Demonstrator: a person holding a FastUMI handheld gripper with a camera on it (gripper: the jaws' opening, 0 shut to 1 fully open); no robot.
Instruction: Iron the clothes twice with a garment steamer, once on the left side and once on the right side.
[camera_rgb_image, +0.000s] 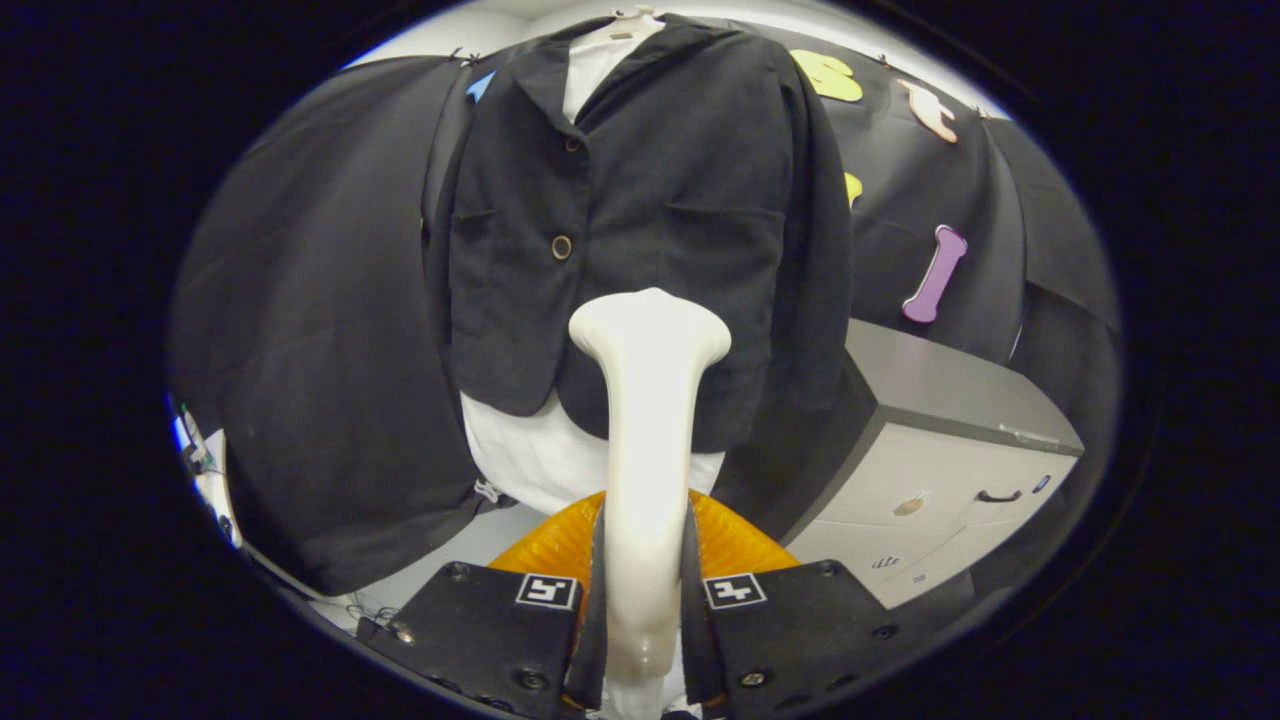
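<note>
A black jacket (650, 200) hangs over a white shirt (540, 455) on a hanger, straight ahead of the fingers. My gripper (645, 590) is shut on the white garment steamer (648, 400), both fingers pressing its handle. The steamer's wide head points up and away, in front of the jacket's lower hem near the middle, slightly toward its right half. I cannot tell whether the head touches the cloth. An orange ribbed part (735, 540) shows just behind the fingers, at the steamer's base.
A grey-topped white cabinet with drawers (940, 470) stands to the right of the jacket, close beside its sleeve. Black cloth walls hang behind and to the left. Light floor lies below the jacket.
</note>
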